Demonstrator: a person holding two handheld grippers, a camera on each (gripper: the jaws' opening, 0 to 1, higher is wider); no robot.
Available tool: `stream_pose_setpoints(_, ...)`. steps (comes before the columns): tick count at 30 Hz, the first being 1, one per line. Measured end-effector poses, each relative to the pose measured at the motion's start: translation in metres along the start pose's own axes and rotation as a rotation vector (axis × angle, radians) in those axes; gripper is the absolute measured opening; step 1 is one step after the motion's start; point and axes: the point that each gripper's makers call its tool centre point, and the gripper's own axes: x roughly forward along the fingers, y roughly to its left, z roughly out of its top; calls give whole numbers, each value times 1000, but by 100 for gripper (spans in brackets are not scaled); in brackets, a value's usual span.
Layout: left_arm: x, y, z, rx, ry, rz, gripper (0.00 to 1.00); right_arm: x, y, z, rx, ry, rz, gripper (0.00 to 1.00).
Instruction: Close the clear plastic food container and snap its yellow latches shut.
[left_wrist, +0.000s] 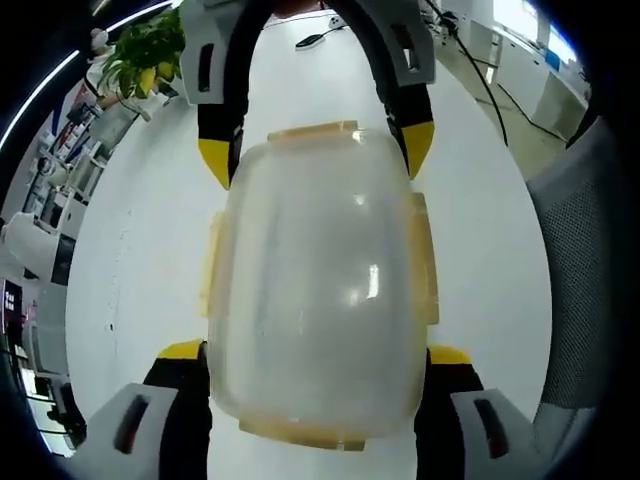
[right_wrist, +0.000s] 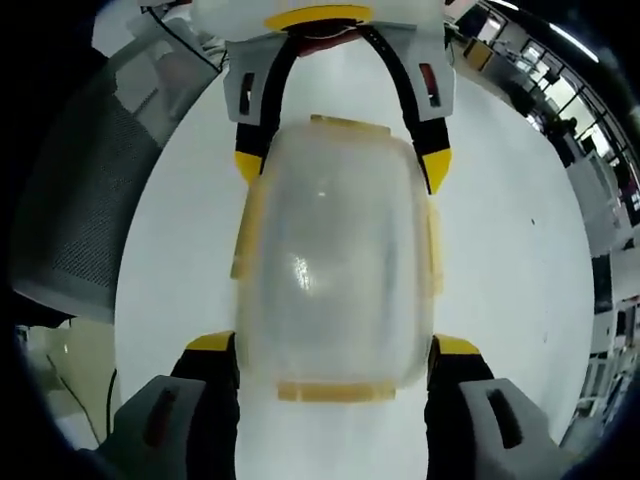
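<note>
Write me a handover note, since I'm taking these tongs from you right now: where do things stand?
Left tongs: open, jaws bracketing one end of the clear food container.
Right tongs: open, bracketing the opposite end, facing the left pair.
Container sits on the white table, lid on.
Done: lid placed.
Yellow latches run along all four edges; whether any is snapped, I cannot tell.
Left: press and check each latch.

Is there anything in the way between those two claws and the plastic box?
Nothing visible. The clear container lies directly between the left claw and right claw, each straddling one end, yellow tips beside its walls. Around it is bare white table.
</note>
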Motion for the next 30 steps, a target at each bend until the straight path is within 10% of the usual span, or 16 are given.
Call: stream_pose_setpoints(30,-15,9,-55,-42,66,23,82,24,-17,50,-41,7,-36,76)
